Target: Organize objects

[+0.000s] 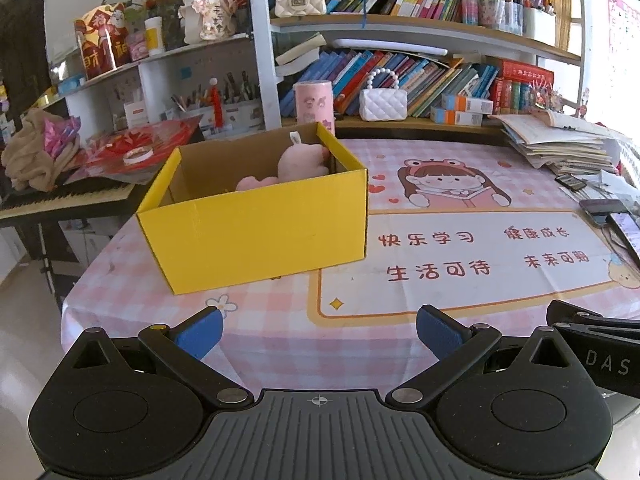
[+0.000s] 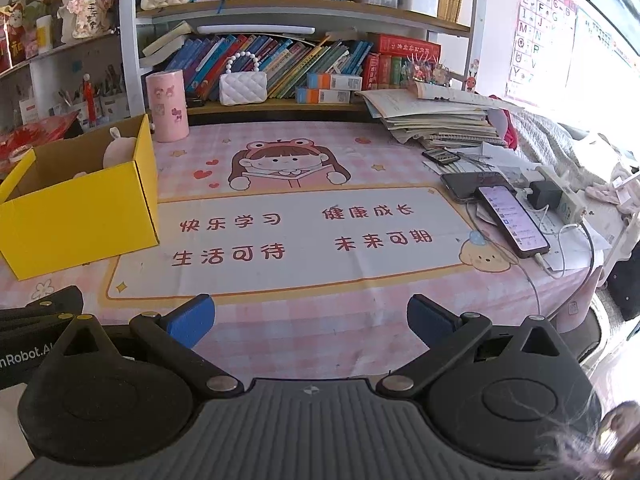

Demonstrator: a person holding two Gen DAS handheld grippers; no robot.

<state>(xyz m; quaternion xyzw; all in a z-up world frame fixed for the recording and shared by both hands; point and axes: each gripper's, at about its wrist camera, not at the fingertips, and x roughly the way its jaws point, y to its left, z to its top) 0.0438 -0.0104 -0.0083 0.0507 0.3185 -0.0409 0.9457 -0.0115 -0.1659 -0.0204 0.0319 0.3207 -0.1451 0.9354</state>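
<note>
A yellow cardboard box stands open on the pink checked tablecloth, at the left of the table. Pink plush toys lie inside it against the far wall; the right wrist view shows only the top of the plush toys above the wall of the yellow box. My left gripper hovers open over the table's near edge, in front of the box, holding nothing. My right gripper is open too, empty, over the printed mat, to the right of the box.
A pink cylinder stands behind the box. White quilted handbags and books fill the shelves at the back. A stack of papers, two phones and a charger with cables lie at the table's right. A keyboard stands left of the table.
</note>
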